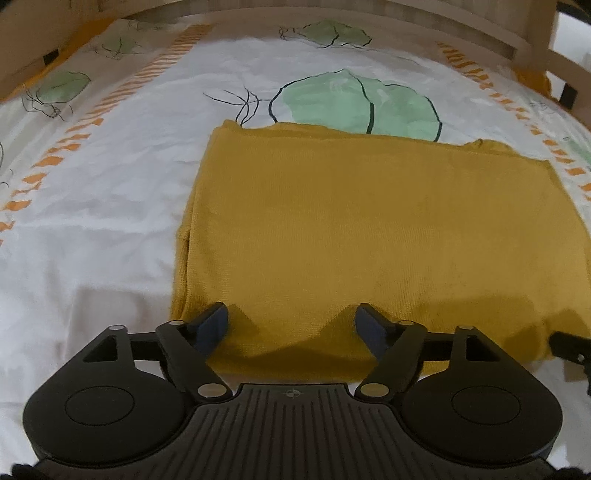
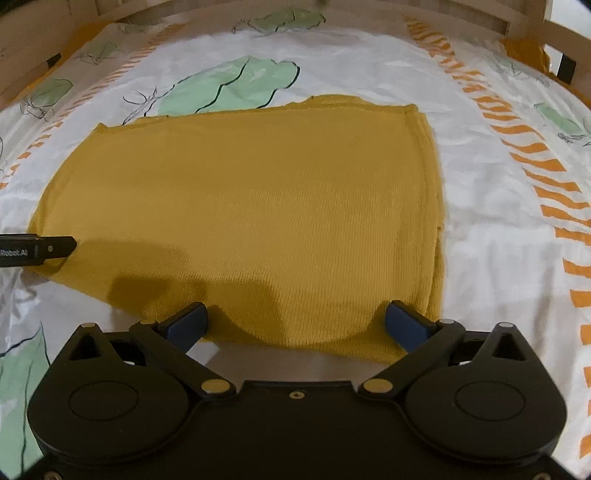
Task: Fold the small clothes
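Note:
A mustard-yellow knit garment [image 1: 373, 236] lies folded into a flat rectangle on a white printed sheet [image 1: 110, 206]. It also shows in the right wrist view [image 2: 251, 214]. My left gripper [image 1: 291, 325] is open and empty, its fingers over the garment's near left edge. My right gripper [image 2: 295, 319] is open and empty, its fingers over the garment's near right edge. The left gripper's finger tip [image 2: 55, 249] shows at the far left of the right wrist view, by the garment's left corner. Part of the right gripper [image 1: 569, 345] shows at the right edge of the left wrist view.
The sheet [image 2: 487, 236] has green leaf prints [image 1: 354, 103] and orange dashed stripes [image 2: 546, 184]. A wooden rail [image 1: 406, 22] curves along the far side, with a post [image 1: 535, 33] at the back right.

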Motion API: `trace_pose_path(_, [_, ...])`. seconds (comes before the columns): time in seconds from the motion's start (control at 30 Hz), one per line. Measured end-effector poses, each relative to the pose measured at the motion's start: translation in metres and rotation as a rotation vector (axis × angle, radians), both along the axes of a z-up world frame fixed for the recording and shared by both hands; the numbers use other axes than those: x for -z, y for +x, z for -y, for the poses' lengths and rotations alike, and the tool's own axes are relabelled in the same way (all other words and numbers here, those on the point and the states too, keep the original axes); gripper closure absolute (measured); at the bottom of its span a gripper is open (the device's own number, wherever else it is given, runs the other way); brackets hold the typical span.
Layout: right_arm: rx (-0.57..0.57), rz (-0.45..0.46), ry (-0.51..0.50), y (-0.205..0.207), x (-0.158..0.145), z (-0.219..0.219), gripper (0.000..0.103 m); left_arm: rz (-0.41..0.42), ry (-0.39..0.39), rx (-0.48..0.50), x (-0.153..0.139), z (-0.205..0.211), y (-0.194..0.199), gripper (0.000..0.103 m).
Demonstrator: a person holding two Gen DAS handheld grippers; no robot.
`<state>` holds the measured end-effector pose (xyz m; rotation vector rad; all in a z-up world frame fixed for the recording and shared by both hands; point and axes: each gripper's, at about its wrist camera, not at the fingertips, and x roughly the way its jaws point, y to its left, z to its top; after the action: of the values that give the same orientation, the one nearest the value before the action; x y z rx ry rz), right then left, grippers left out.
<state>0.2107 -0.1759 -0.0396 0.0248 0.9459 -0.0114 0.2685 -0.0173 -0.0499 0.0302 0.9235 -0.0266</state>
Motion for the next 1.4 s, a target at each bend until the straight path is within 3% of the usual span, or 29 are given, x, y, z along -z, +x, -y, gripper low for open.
trace_pose_path(0.13, [-0.013, -0.029, -0.007, 0.001, -0.003, -0.001, 0.0, -0.04, 0.021, -0.005, -0.001, 0.003, 0.007, 0.023])
trace_pose_path(0.27, [-0.008, -0.066, 0.011, 0.005, -0.005, 0.002, 0.0, -0.094, -0.019, -0.017, -0.007, -0.004, 0.016, 0.025])
trace_pose_path(0.37, [-0.003, -0.103, 0.013, 0.008, -0.009, 0.0, 0.001, -0.071, -0.093, -0.056, -0.017, -0.011, 0.013, 0.034])
trace_pose_path(0.47, [-0.019, -0.158, 0.015, 0.011, -0.015, -0.001, 0.001, -0.007, -0.161, -0.049, -0.032, -0.01, 0.005, 0.035])
trace_pose_path(0.6, [0.0, -0.115, 0.123, 0.004, -0.038, 0.006, 0.005, 0.053, -0.147, -0.012, -0.044, 0.005, -0.001, 0.035])
trace_pose_path(0.83, [0.043, 0.021, 0.255, -0.012, -0.072, 0.021, 0.006, 0.053, -0.173, -0.002, -0.054, 0.034, 0.031, 0.035])
trace_pose_path(1.13, [0.136, 0.044, 0.317, -0.009, -0.076, 0.046, 0.005, 0.046, -0.1, -0.003, -0.04, 0.08, 0.091, 0.035])
trace_pose_path(1.33, [0.17, 0.05, 0.343, -0.008, -0.077, 0.056, 0.005, -0.015, -0.008, -0.004, -0.009, 0.094, 0.113, 0.034])
trace_pose_path(1.4, [0.172, 0.054, 0.348, -0.008, -0.078, 0.057, 0.005, 0.016, 0.009, 0.0, -0.003, 0.096, 0.109, 0.033])
